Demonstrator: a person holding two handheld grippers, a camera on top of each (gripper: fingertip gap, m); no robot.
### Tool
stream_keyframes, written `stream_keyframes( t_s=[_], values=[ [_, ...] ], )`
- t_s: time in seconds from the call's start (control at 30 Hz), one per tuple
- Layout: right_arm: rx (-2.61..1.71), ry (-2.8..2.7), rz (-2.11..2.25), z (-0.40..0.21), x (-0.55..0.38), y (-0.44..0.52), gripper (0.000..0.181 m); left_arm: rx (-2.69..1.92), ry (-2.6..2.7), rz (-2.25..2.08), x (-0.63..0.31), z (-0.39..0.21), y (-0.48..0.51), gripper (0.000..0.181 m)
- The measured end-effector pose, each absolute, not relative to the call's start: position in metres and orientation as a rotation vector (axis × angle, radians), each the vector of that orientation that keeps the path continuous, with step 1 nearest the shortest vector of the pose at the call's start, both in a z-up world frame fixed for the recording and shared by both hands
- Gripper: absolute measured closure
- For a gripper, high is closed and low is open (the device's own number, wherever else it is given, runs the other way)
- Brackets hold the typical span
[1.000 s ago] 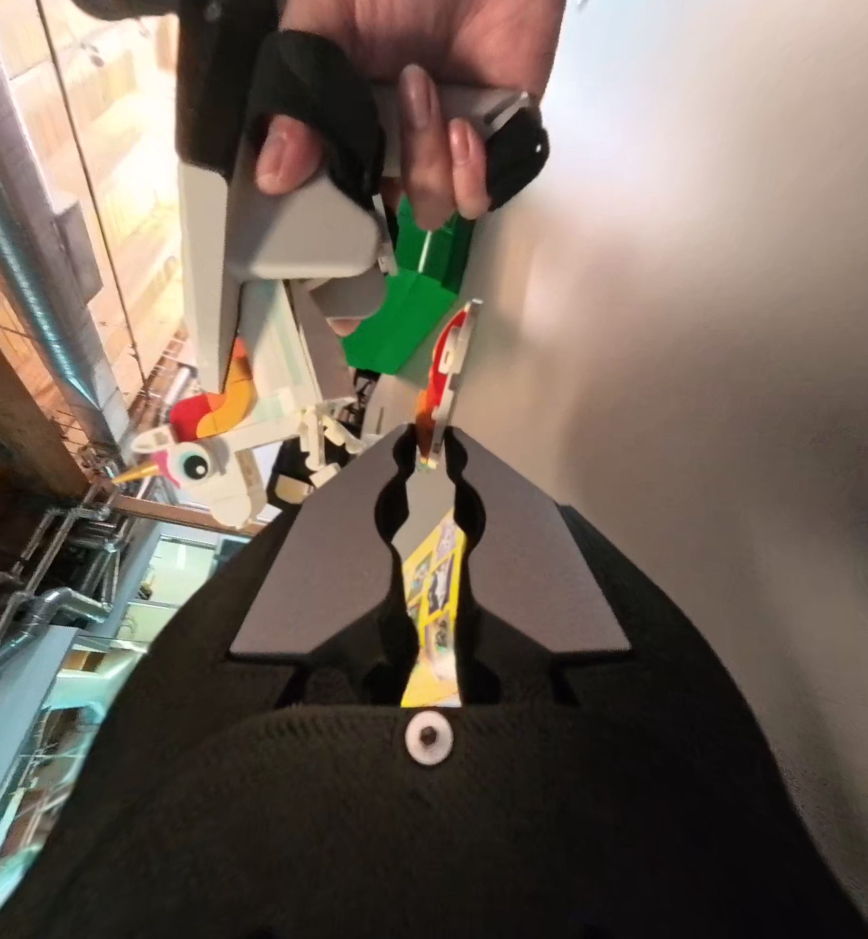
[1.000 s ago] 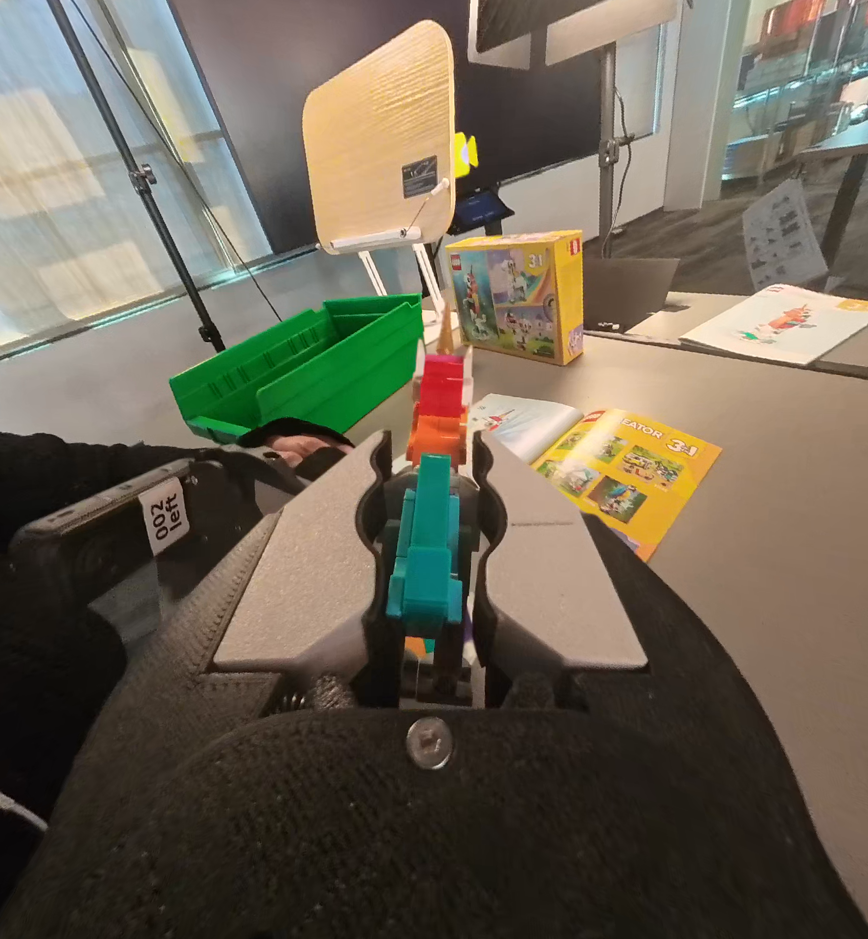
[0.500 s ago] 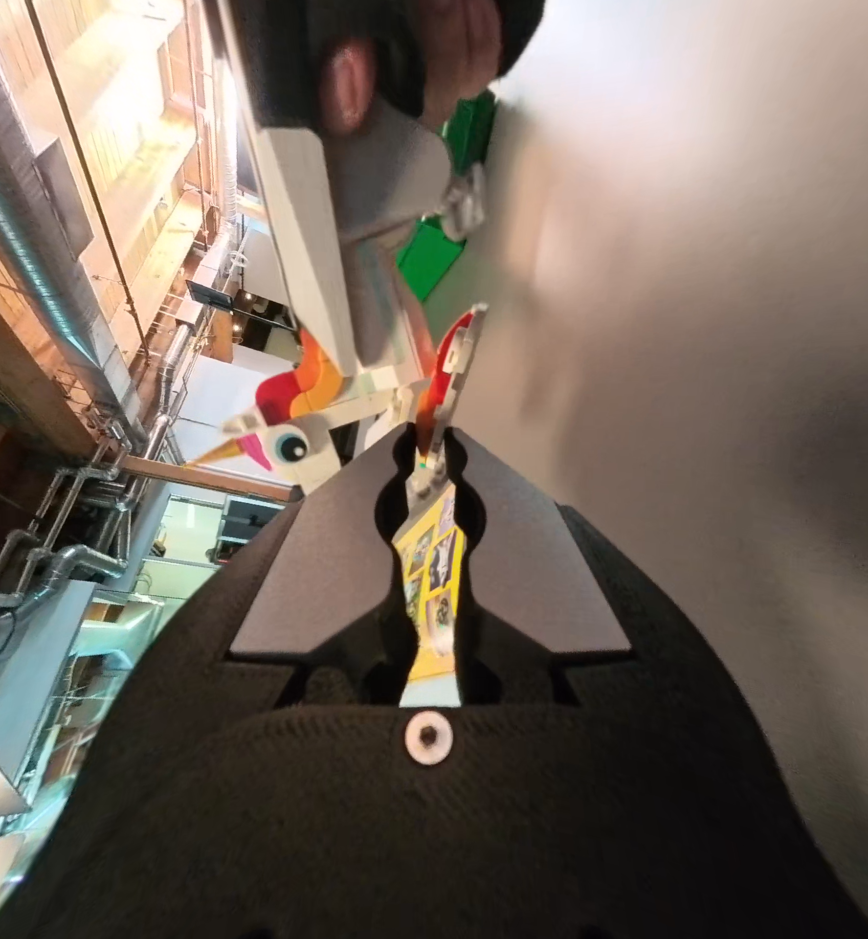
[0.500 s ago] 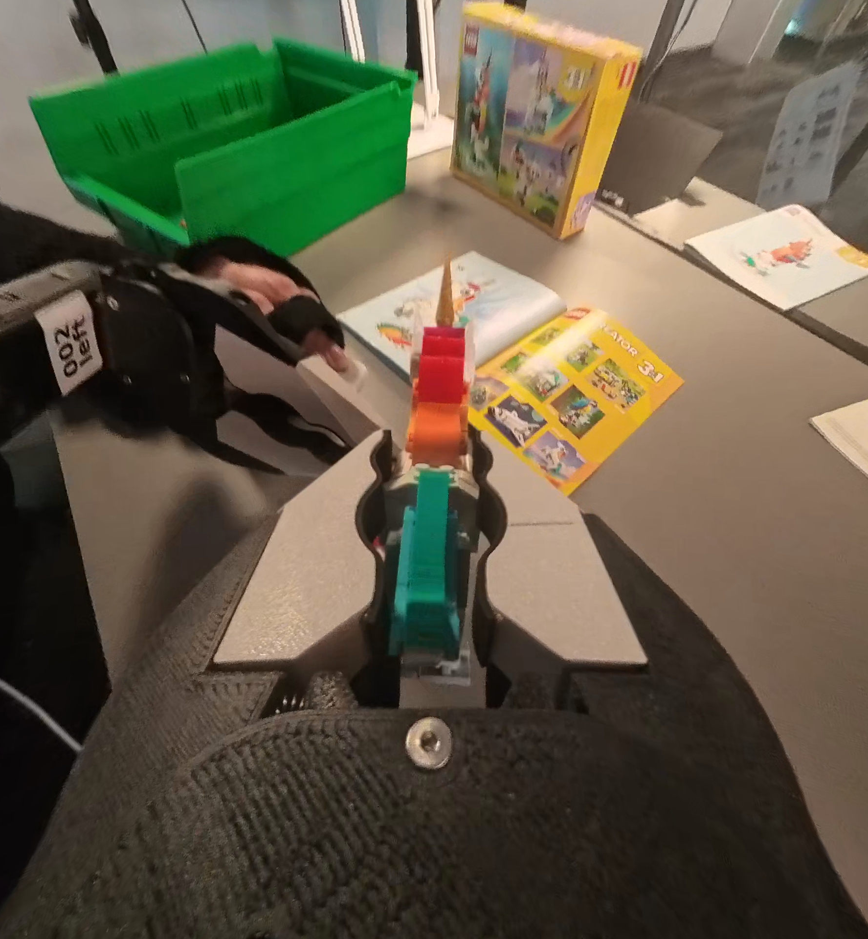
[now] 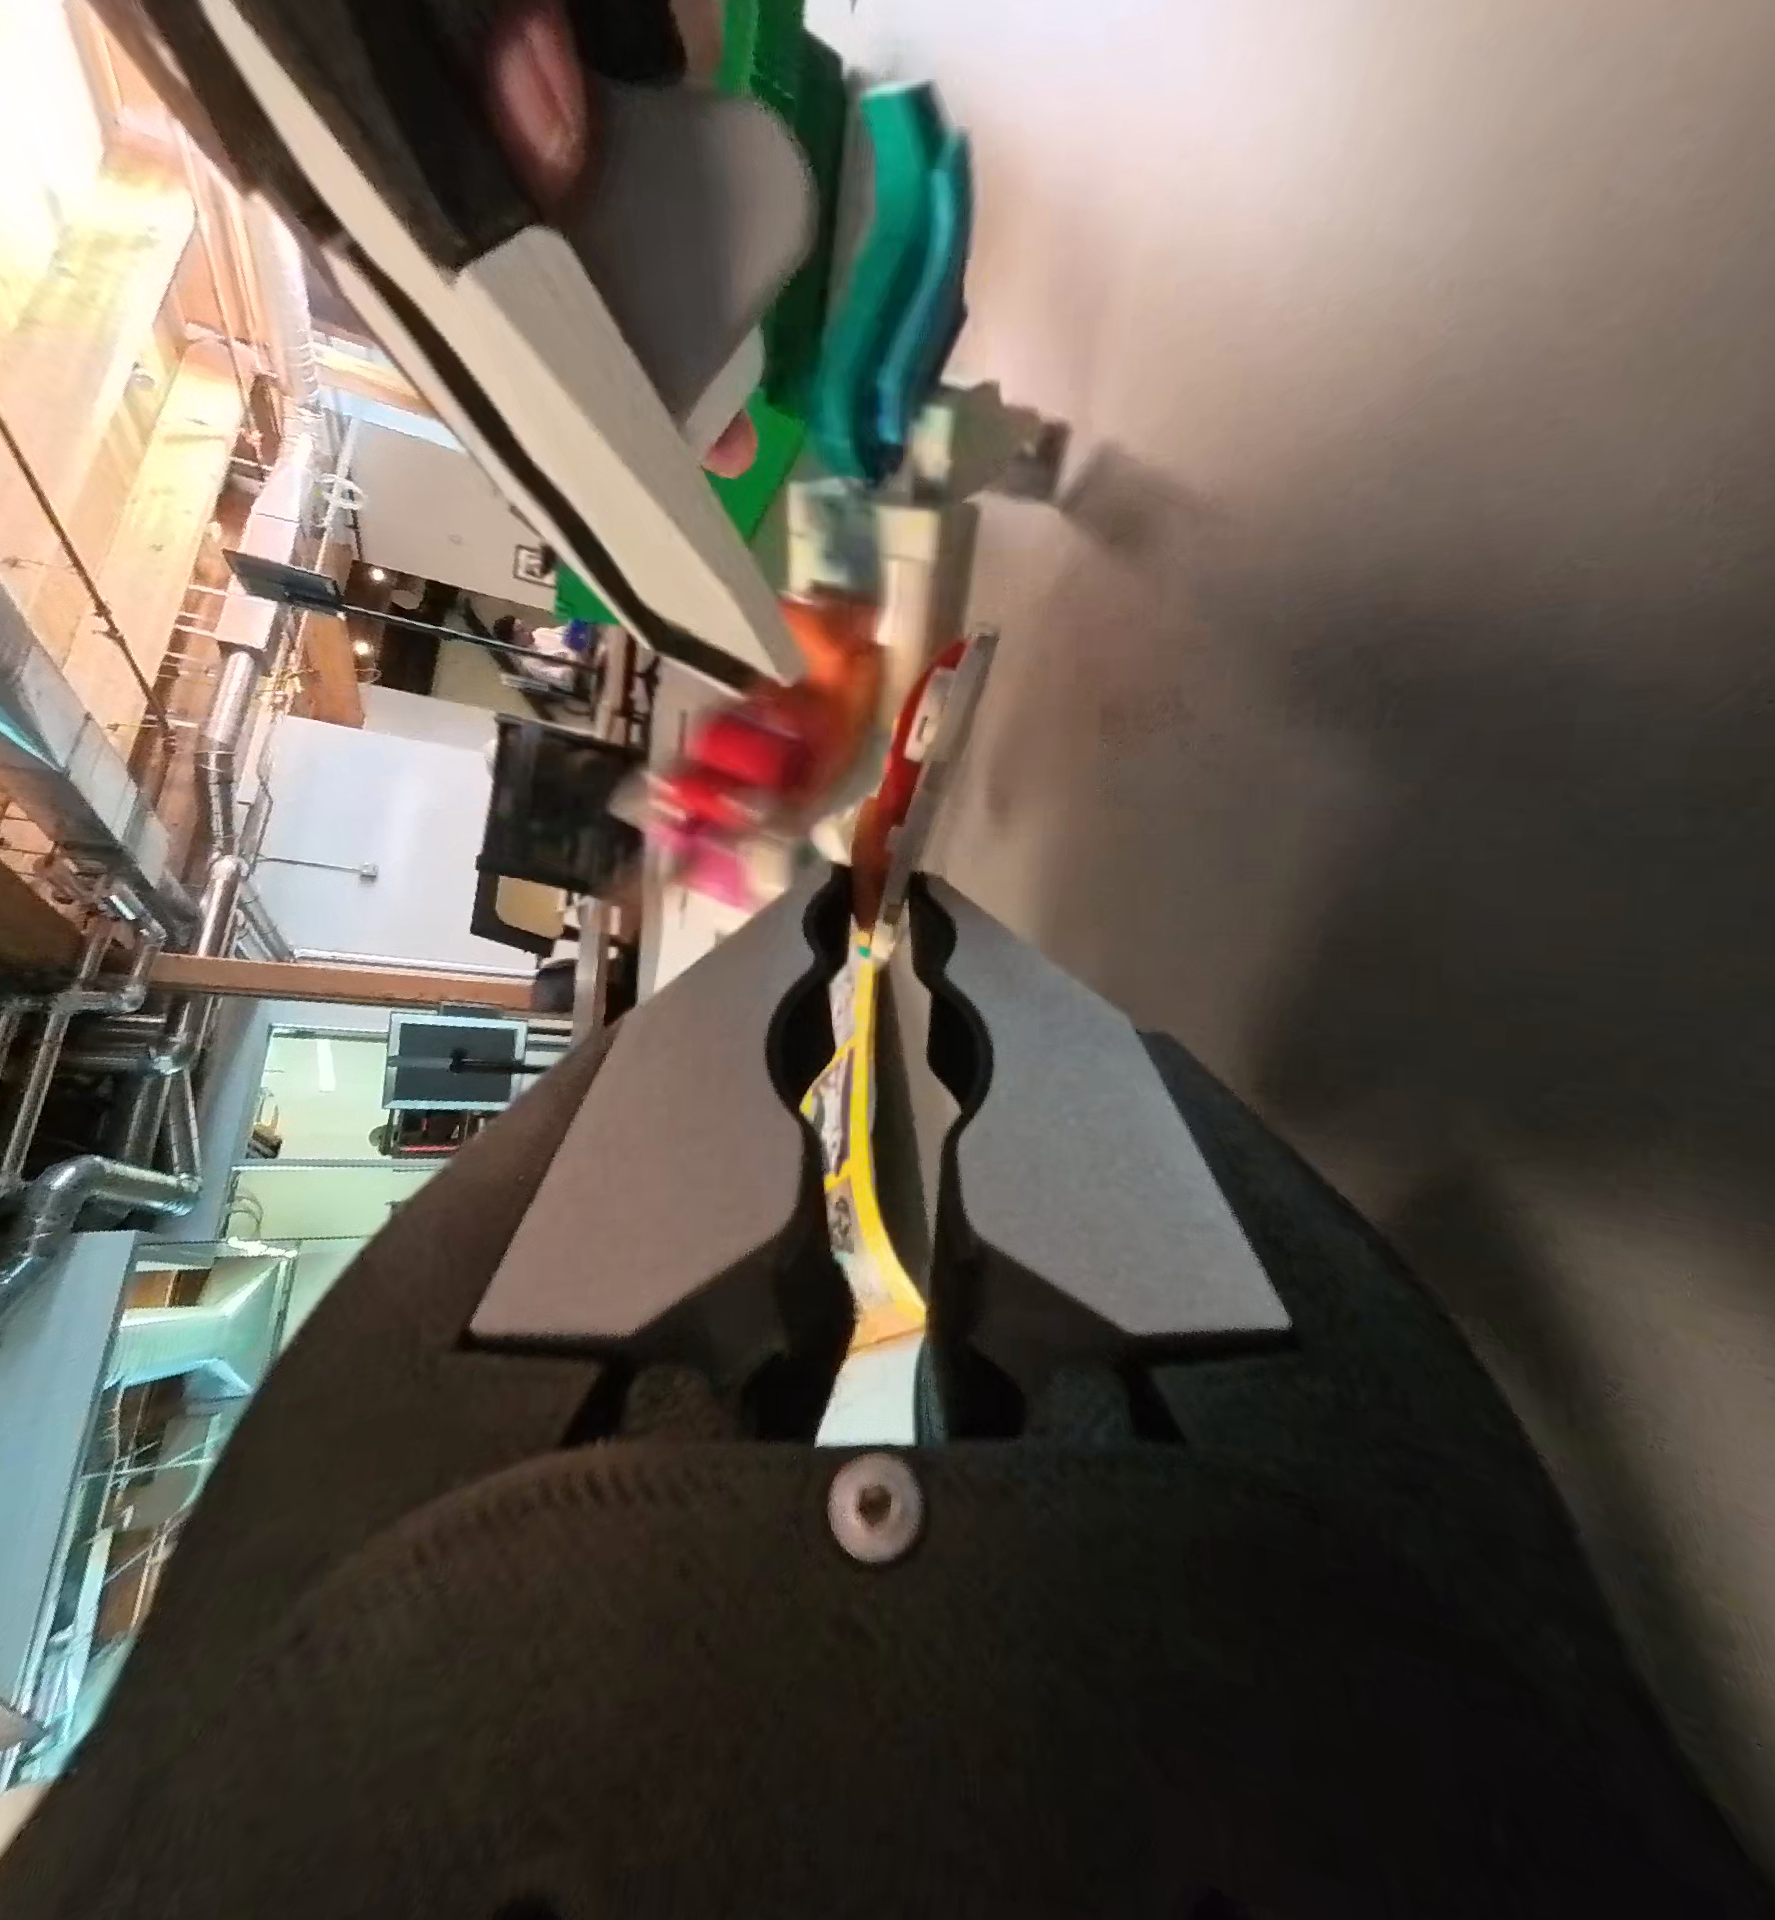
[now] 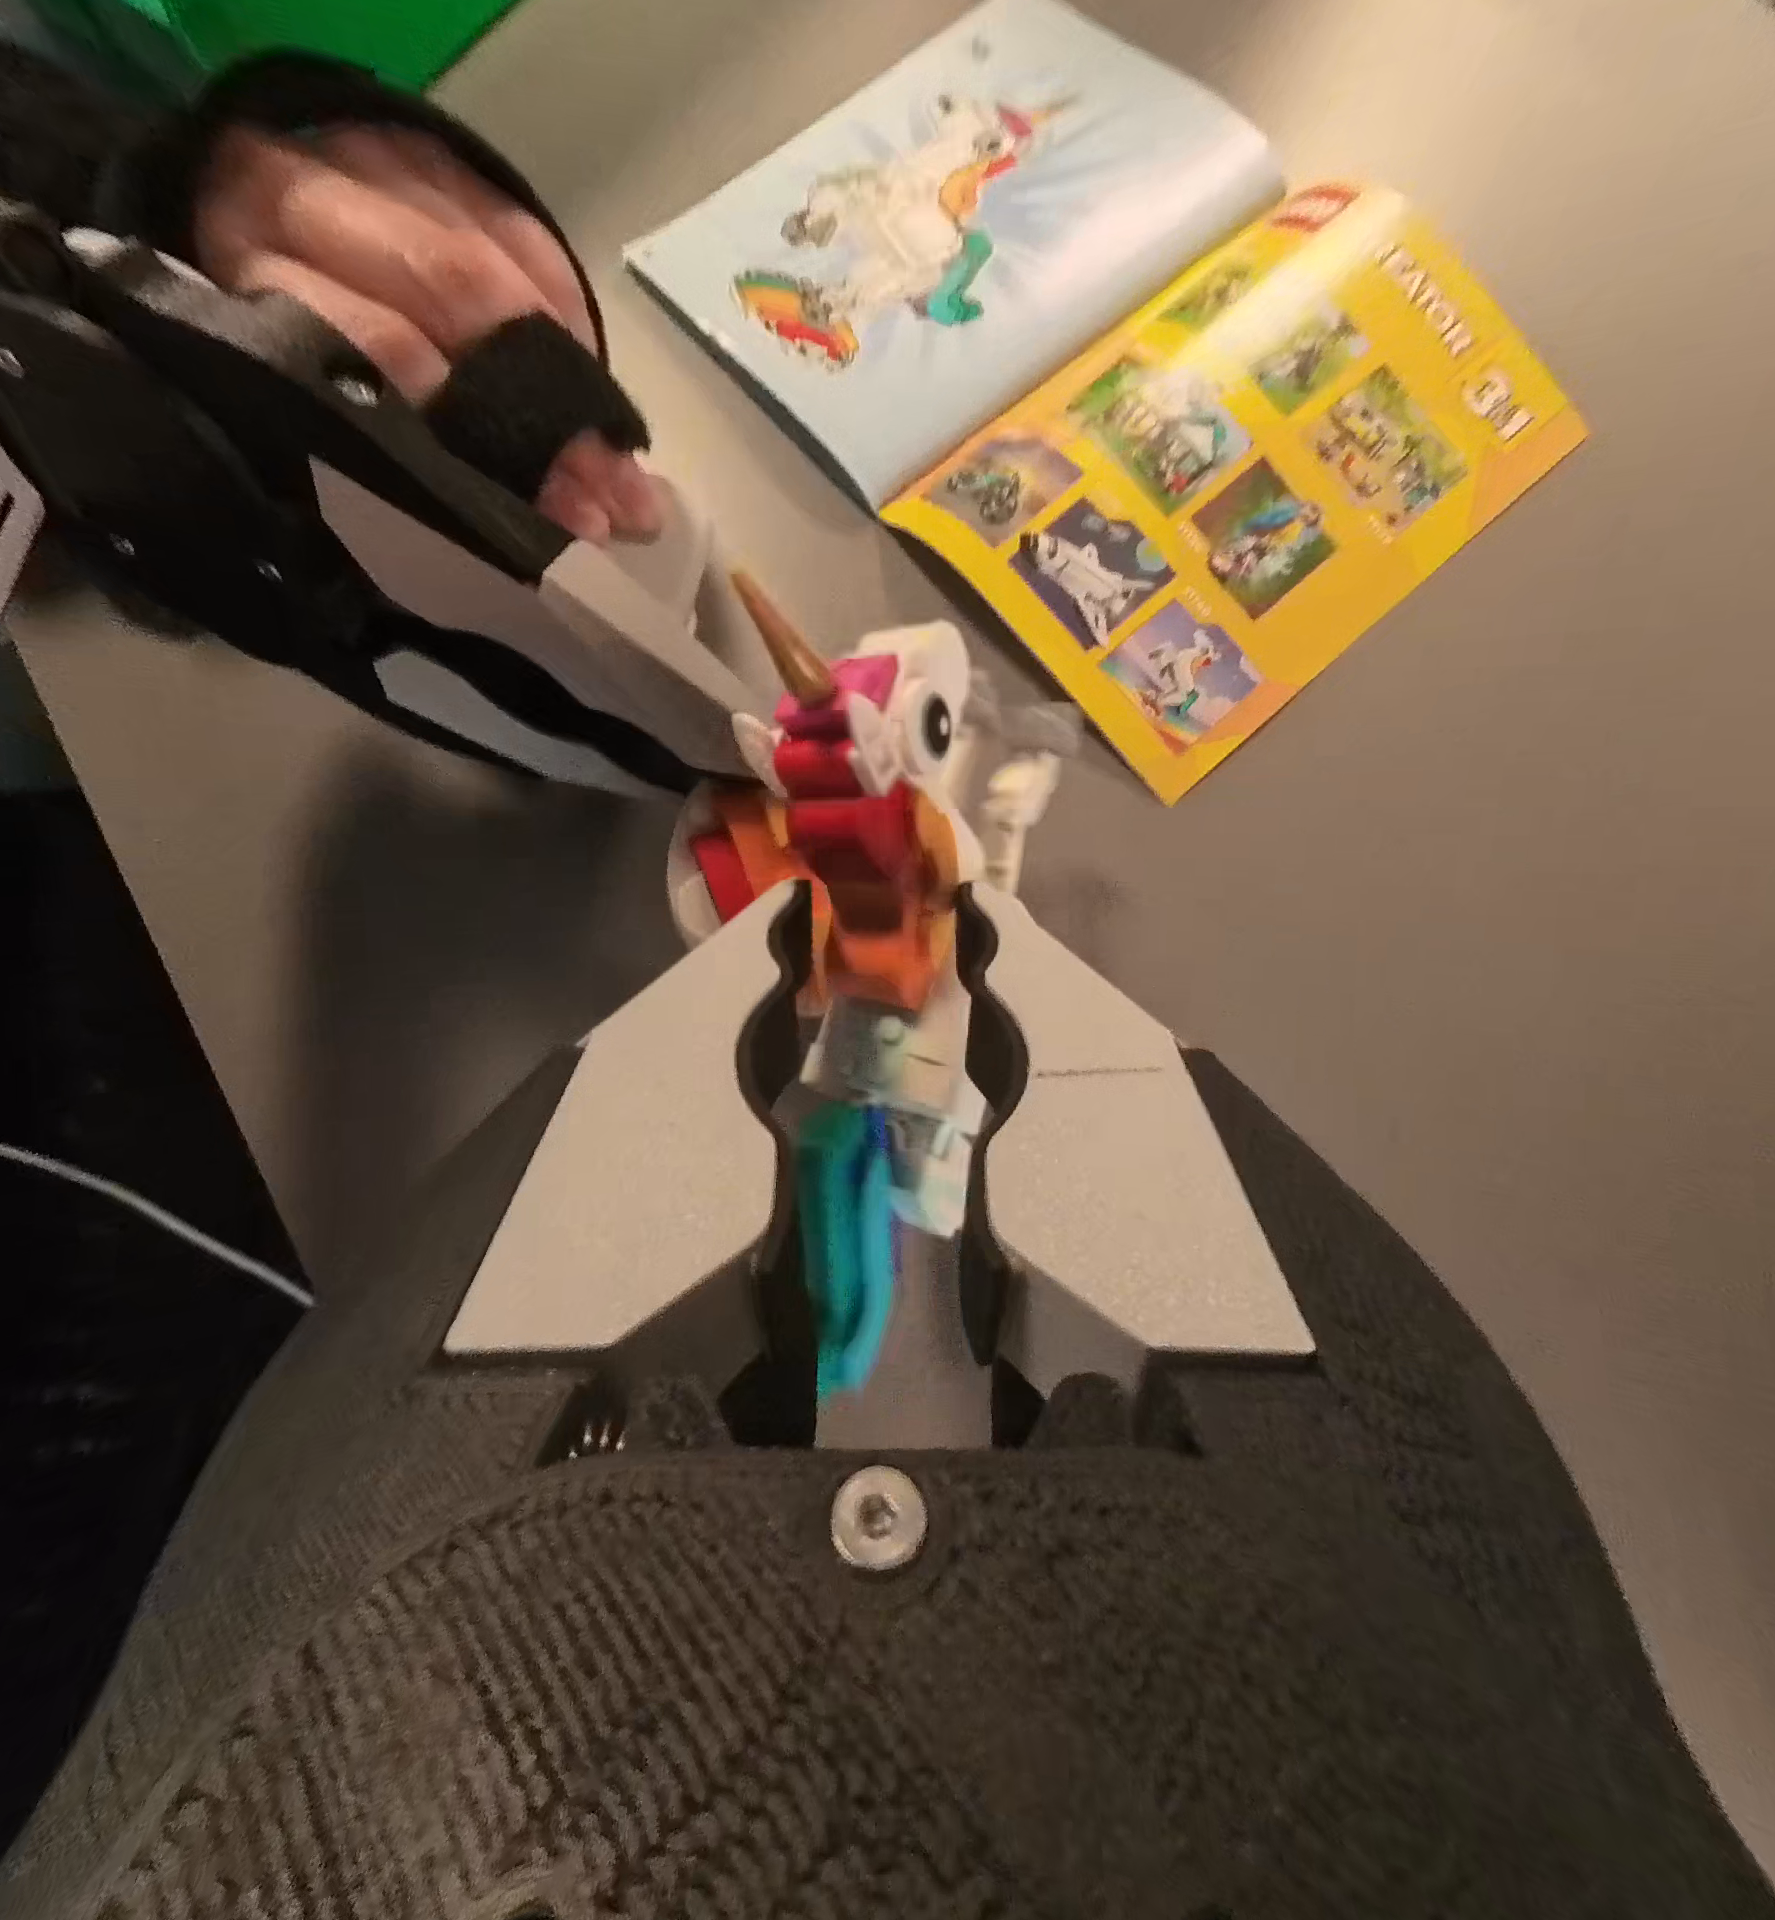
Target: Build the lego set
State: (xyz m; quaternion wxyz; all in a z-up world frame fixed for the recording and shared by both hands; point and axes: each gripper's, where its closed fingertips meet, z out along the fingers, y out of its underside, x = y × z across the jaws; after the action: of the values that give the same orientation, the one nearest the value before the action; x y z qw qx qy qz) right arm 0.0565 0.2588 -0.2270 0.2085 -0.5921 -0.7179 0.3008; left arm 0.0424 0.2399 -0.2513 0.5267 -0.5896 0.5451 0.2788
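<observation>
The right gripper [image 6: 878,914] grasps the lego unicorn [image 6: 867,831] above the grey table [image 6: 1485,935]. The left gripper [image 5: 878,899] pinches a small rainbow piece [image 5: 919,748] beside the unicorn's head. Behind the unicorn lies an open instruction booklet [image 6: 1122,395].

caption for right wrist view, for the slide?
Right gripper clamps a Lego unicorn over the grey table while the left gripper brings a small piece to its head, open booklet behind.

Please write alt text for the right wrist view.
The right gripper is shut on a lego unicorn above a grey table, while the left gripper meets its head. An open instruction booklet lies beyond.
</observation>
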Motion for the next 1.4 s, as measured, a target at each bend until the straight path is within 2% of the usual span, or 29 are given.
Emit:
stream_keyframes(
  t_s=[0.23,0.4,0.6,0.73,0.9,0.97,1.1,1.4],
  values=[
    [-1.664,-2.152,0.649,-0.238,0.069,0.262,0.15,-1.446,1.34,0.65,0.041,-0.261,0.241,0.17],
    [-1.603,-2.174,0.265,-0.232,0.088,0.282,0.144,-1.434,1.381,0.699,0.04,-0.265,0.24,0.171],
    [-1.656,-2.173,0.219,-0.249,0.107,0.265,0.135,-1.432,1.384,0.749,0.037,-0.265,0.236,0.171],
    [-1.575,-2.151,-0.031,-0.264,0.121,0.285,0.136,-1.448,1.339,0.742,0.032,-0.261,0.237,0.171],
    [-1.48,-1.991,-0.528,-0.244,0.158,0.36,0.145,-1.485,1.283,0.668,0.03,-0.258,0.237,0.17],
    [-1.572,-1.933,-0.463,-0.239,0.158,0.365,0.146,-1.499,1.284,0.633,0.032,-0.261,0.238,0.171],
    [-1.699,-1.912,-0.053,-0.237,0.123,0.334,0.141,-1.483,1.309,0.643,0.035,-0.262,0.235,0.171],
    [-2.008,-2.141,-0.04,-0.283,0.115,0.363,0.13,-1.345,1.406,0.718,0.049,-0.261,0.227,0.171]
  ],
)
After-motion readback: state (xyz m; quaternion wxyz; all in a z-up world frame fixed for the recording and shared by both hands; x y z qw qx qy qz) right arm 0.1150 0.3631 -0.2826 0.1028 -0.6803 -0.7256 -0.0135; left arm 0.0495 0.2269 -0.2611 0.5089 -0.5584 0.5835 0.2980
